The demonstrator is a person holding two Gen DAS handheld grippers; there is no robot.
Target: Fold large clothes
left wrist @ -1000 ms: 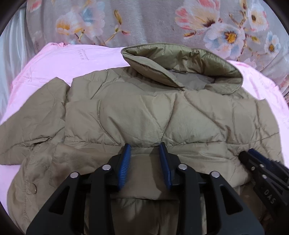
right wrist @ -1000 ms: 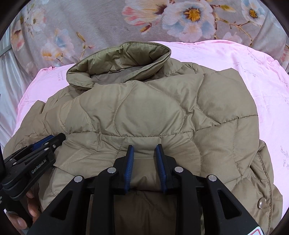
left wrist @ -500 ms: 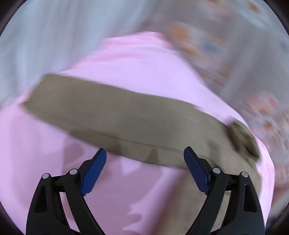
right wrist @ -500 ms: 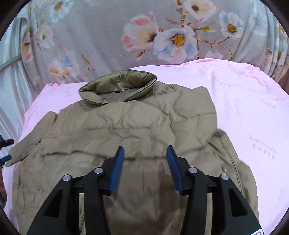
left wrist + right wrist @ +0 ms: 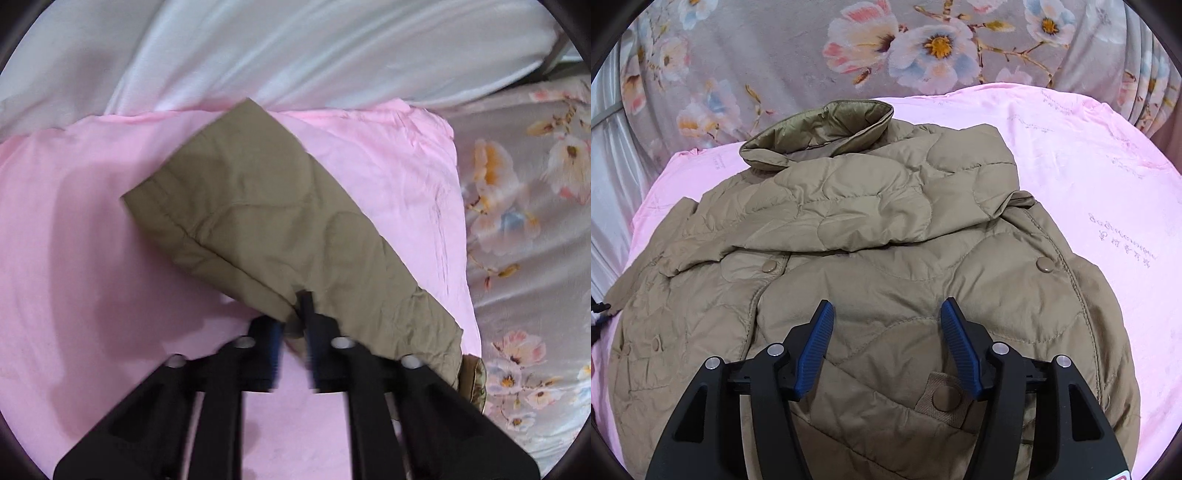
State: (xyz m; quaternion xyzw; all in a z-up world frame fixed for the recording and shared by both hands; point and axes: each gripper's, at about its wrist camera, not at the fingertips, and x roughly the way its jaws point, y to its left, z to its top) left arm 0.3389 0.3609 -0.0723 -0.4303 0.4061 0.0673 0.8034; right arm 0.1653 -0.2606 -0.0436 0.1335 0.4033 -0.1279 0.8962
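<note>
Jacket spread on pink sheet; left claw pinching sleeve.

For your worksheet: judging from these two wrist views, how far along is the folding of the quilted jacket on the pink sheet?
Done: in the right view one sleeve already lies folded across the jacket body, below the collar.
In hand: the left gripper is shut on the other sleeve, which still stretches out over the pink sheet. The right gripper hangs open above the jacket front.
Left: fold that sleeve in, then fold the body.
</note>
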